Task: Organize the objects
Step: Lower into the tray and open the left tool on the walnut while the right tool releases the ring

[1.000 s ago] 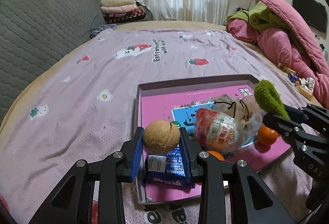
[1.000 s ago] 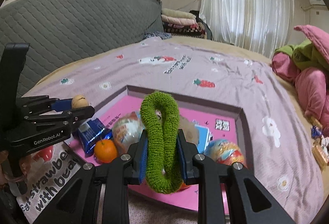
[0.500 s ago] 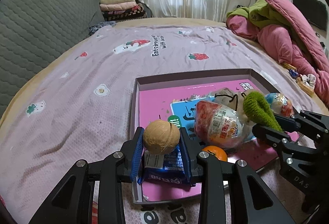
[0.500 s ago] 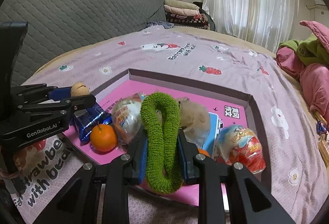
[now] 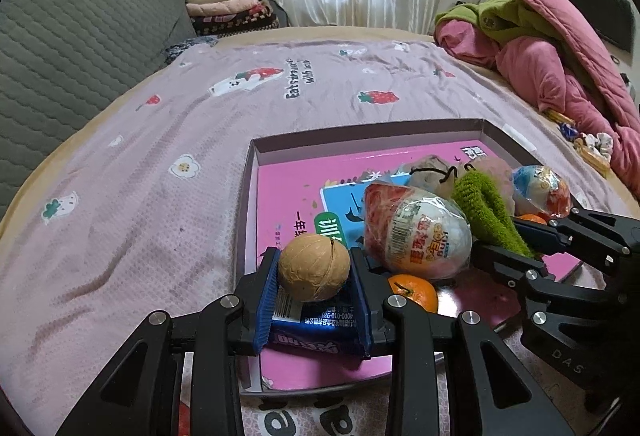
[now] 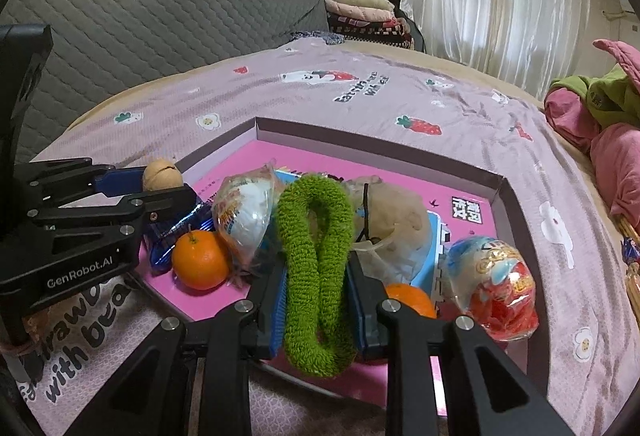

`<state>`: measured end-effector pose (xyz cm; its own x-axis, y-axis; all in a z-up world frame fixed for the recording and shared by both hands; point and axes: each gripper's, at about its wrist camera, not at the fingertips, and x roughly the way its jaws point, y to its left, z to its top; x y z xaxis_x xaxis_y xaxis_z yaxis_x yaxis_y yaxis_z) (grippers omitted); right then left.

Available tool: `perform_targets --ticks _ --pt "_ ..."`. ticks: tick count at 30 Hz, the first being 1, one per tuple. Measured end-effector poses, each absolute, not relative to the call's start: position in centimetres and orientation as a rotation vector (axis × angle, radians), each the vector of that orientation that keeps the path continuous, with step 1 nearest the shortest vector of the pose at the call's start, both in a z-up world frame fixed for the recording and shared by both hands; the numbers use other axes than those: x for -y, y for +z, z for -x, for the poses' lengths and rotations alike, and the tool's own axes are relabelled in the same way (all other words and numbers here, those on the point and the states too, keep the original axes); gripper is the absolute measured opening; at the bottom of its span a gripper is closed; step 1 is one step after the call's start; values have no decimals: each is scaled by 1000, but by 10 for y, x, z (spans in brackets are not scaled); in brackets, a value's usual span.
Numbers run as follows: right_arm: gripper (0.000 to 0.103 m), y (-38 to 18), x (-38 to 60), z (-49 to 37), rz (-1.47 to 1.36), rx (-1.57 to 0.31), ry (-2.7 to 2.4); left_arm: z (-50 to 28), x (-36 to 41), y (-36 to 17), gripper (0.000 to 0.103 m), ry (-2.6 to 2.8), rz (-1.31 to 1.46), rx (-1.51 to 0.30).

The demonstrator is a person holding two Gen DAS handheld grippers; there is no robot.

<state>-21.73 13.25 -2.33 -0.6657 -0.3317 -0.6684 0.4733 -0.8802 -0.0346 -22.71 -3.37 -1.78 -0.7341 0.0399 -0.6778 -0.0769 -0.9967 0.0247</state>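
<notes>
Walnut [image 5: 314,267] pinched between the closed fingers of left gripper [image 5: 315,296], above blue snack packet [image 5: 316,330] at near-left corner of pink tray [image 5: 404,130]. Green fuzzy loop [image 6: 314,268] clamped in right gripper [image 6: 316,300], over tray middle, perhaps touching wrapped egg toy [image 6: 244,212]. Orange [image 6: 200,260] just beside.

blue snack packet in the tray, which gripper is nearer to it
Left. The left gripper, shut on a walnut, sits right over the blue snack packet. The right gripper, holding the green loop, is farther along the tray.
</notes>
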Motion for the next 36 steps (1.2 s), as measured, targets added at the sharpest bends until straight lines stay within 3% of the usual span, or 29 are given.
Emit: perform_targets --ticks 19,36 --pt "30 -24 -132 216 -956 -268 -2495 228 38 -18 34 2859 1115 -37" --pt "53 -19 -130 212 -940 -312 -2513 230 39 -19 35 2841 1111 -6"
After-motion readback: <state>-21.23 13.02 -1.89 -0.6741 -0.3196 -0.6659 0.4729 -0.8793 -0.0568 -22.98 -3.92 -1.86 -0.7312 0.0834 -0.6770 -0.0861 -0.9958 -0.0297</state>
